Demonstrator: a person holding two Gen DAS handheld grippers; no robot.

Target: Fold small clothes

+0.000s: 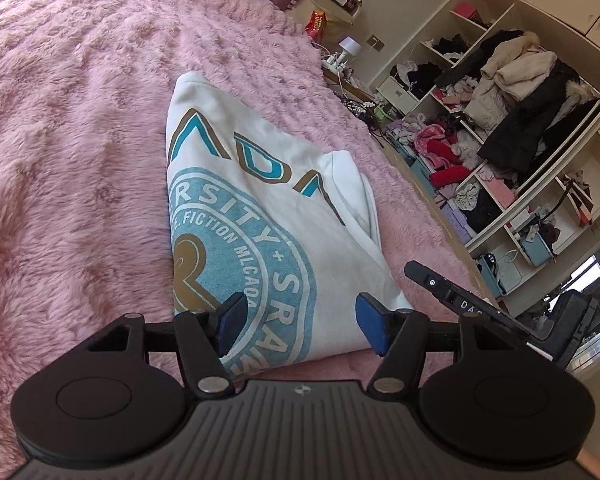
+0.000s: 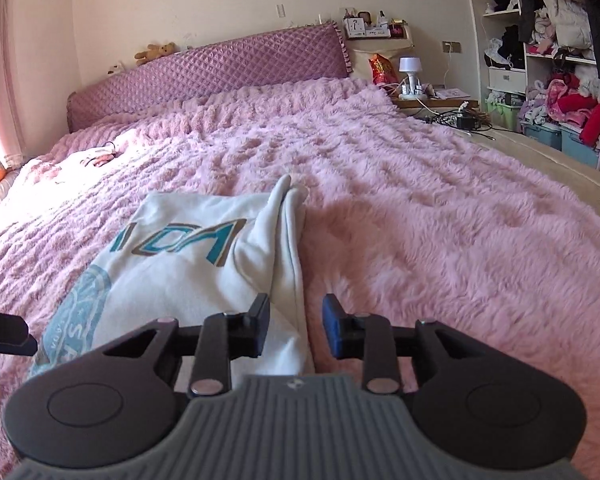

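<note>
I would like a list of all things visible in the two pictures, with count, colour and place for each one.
folded shirt: one, white with blue and brown print, lying on the blanket in front of both grippers
blanket: one, fluffy pink, covering the bed
headboard: one, quilted purple, at the far end of the bed
teddy bear: one, brown, on top of the headboard
lamp: one, white, on the bedside table
snack bag: one, red, beside the lamp
wardrobe shelves: open, cream, full of mixed clothes, right side
left gripper: one, black with blue pads, open over the shirt
right gripper: one, black with blue pads, open at the shirt's right edge
</note>
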